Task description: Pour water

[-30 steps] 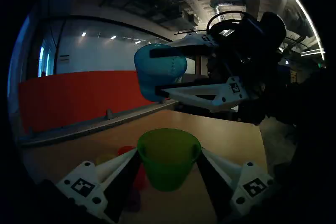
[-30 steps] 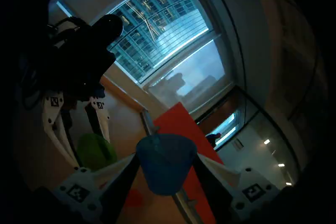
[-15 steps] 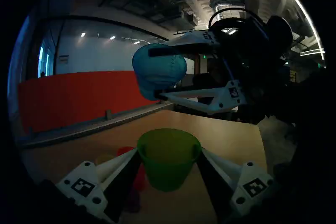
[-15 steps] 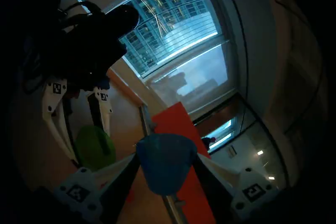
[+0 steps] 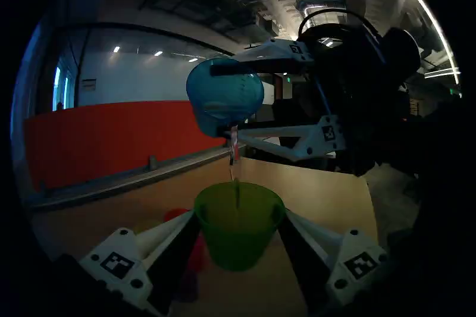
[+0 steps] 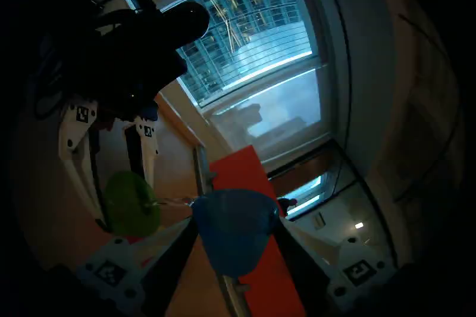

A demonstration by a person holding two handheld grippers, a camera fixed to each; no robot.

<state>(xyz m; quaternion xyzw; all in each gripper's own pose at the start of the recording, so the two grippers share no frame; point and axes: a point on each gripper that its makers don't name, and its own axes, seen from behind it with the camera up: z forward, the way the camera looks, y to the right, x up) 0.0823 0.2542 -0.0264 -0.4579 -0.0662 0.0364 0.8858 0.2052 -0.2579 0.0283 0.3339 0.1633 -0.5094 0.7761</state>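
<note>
You are gripping the green cup (image 5: 239, 239) upright in the jaws of your left gripper (image 5: 238, 222), and at 12 o'clock above it your right gripper (image 6: 235, 239) is clamping the tilted blue cup (image 5: 225, 96), whose water (image 5: 234, 150) is falling into the green one.

Both clamp: left hand-held gripper (image 5: 238, 225) level, right hand-held gripper (image 6: 235, 231) tipped sideways above.

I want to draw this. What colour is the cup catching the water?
The cup is green, clearest in the left gripper view.
</note>
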